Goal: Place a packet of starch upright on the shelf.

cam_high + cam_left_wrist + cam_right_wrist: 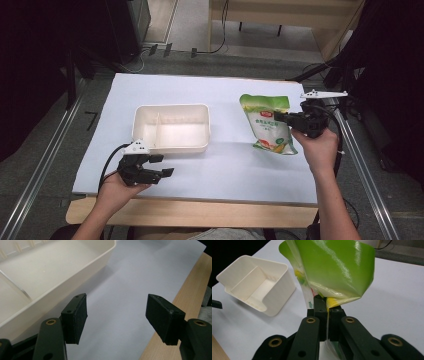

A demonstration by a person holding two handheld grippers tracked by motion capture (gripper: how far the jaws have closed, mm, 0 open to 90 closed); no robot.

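A green and white snack bag (pixel 267 122) hangs tilted above the right side of the white sheet, pinched at its right edge by my right gripper (pixel 280 118). In the right gripper view the jaws are shut on the green bag (pixel 334 267), which folds up and away from my right gripper (pixel 327 305). A cream divided tray (pixel 171 127) stands at the centre left, with nothing in it. My left gripper (pixel 163 165) rests low near the front edge, just in front of the tray's front left corner. Its pads (pixel 76 318) stand wide apart over bare sheet beside the cream tray (pixel 62 287).
The white sheet (pixel 225 165) covers a wooden table whose front edge (pixel 200 212) shows below it. Metal rails run along both sides. Cables and furniture legs lie on the floor beyond the far edge.
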